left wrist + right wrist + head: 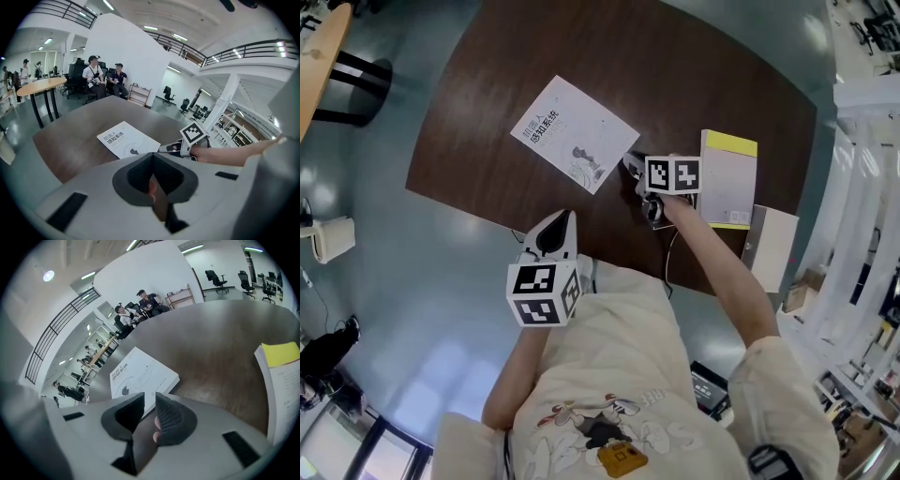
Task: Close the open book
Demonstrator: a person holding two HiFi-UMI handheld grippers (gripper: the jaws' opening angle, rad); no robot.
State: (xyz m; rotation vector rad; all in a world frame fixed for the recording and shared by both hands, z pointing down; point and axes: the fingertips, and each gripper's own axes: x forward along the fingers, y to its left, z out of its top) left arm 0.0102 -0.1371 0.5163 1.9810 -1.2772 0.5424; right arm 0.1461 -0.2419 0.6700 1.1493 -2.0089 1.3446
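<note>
Closed book [574,134] lay flat on the table [487,112], just ahead of your right gripper [630,161].
You held that gripper's jaws slightly apart with nothing between them, the book's near corner just beyond their tips. Your left gripper [565,217] hung well back from it, jaws together and empty. A yellow-topped book [728,178] lay beside your right gripper's other side.

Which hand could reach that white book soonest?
Right. The right hand-held gripper sits at the white book's near corner; the left hand-held gripper hangs back by the table edge.
</note>
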